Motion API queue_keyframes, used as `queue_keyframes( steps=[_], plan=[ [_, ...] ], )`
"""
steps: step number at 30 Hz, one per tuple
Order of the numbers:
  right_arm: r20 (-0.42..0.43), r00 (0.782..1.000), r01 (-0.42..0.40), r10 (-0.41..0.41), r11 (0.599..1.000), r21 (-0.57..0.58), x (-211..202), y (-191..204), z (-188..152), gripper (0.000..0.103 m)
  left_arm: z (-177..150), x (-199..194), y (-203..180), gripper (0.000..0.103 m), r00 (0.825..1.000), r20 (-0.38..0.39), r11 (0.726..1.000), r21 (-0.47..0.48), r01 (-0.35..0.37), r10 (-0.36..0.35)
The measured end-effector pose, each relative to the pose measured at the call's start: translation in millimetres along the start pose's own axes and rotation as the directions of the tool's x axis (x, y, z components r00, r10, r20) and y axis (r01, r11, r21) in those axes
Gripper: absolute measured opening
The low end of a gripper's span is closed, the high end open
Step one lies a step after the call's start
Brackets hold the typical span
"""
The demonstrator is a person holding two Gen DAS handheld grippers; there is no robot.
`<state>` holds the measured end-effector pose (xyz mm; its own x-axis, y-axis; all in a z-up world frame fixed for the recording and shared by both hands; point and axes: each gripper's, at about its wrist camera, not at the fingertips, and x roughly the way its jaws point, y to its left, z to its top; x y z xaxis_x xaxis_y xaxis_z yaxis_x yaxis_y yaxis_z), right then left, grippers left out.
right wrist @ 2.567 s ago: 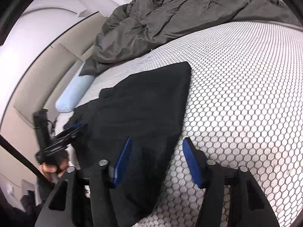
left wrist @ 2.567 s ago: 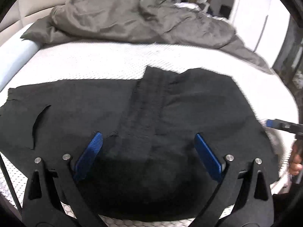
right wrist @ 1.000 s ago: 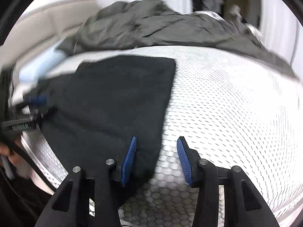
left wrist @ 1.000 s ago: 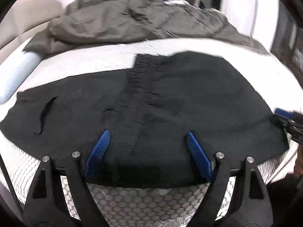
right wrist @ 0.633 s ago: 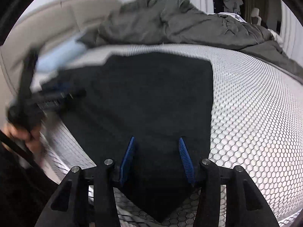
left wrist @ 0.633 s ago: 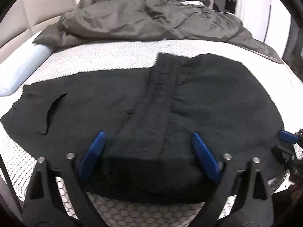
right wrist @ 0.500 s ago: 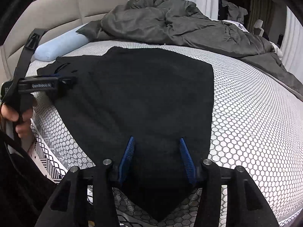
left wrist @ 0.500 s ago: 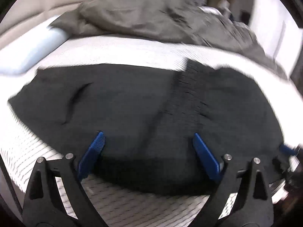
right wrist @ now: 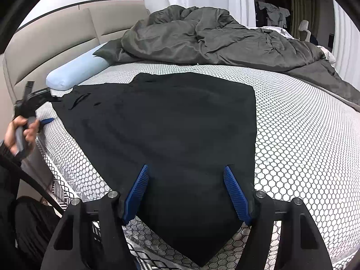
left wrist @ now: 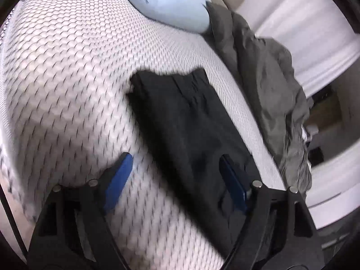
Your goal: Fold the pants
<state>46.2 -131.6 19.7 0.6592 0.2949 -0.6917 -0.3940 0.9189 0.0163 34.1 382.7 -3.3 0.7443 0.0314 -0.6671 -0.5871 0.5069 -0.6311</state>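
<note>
Lying flat on the bed point(right wrist: 303, 135), the pants point(right wrist: 168, 130) look half folded; left gripper point(left wrist: 175, 180) closing empty, right gripper point(right wrist: 186, 193) opening, fingers off the cloth.

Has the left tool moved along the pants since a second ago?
Yes. The left tool has swung toward the blue bolster, to the far end of the pants.

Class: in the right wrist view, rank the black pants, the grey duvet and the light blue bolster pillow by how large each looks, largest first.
1. black pants, though they lie nearest the camera, which enlarges them
2. grey duvet, partly cut off at right
3. light blue bolster pillow, clearly smallest
</note>
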Motion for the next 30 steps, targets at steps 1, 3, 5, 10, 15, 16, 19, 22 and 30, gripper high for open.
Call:
queue_keyframes(
  steps=[1,3,5,10,15,16,19,22,30],
  plan=[
    [-0.001,1.0,0.001,-0.001,1.0,0.001,-0.1,-0.1,-1.1,0.071,6.1,2.5,-3.5,0.059,0.999,0.016,1.0,0.006,-0.031,0.03],
    [-0.004,1.0,0.003,-0.003,1.0,0.007,-0.2,-1.8,-2.3,0.071,13.8,5.5,-14.1,0.032,0.998,0.042,0.998,0.044,-0.049,0.047],
    [-0.001,1.0,0.01,-0.01,1.0,0.017,0.4,-4.5,-1.7,0.071,14.4,8.0,-27.5,0.006,0.997,0.048,0.992,0.104,-0.068,0.063],
    [-0.01,1.0,0.016,-0.016,0.999,0.032,2.2,-8.2,-3.4,0.071,-3.9,-27.2,-89.8,0.001,0.98,0.191,0.953,0.284,-0.103,0.049],
    [-0.007,1.0,0.018,-0.018,0.999,0.037,0.6,-9.8,-4.3,0.071,-49.6,-85.0,-190.0,0.001,0.963,0.228,0.872,0.489,0.012,-0.141],
    [-0.006,1.0,0.021,-0.021,0.999,0.039,0.0,-10.3,-5.0,0.071,-68.5,-97.1,-215.8,0.001,0.958,0.208,0.838,0.543,0.054,-0.197],
    [-0.007,1.0,0.03,-0.03,0.998,0.048,-1.7,-13.7,-7.7,0.071,-125.8,-115.5,-274.7,0.001,0.944,0.081,0.721,0.667,0.186,-0.319],
    [-0.005,0.999,0.044,-0.044,0.998,0.052,-4.2,-19.7,-9.9,0.071,-184.4,-106.5,-310.9,0.026,0.931,-0.126,0.59,0.743,0.317,-0.342],
    [-0.014,0.997,0.072,-0.071,0.988,0.135,-7.9,-45.2,-11.9,0.071,-253.1,-70.4,-305.3,0.082,0.866,-0.398,0.461,0.734,0.498,-0.303]
  ],
)
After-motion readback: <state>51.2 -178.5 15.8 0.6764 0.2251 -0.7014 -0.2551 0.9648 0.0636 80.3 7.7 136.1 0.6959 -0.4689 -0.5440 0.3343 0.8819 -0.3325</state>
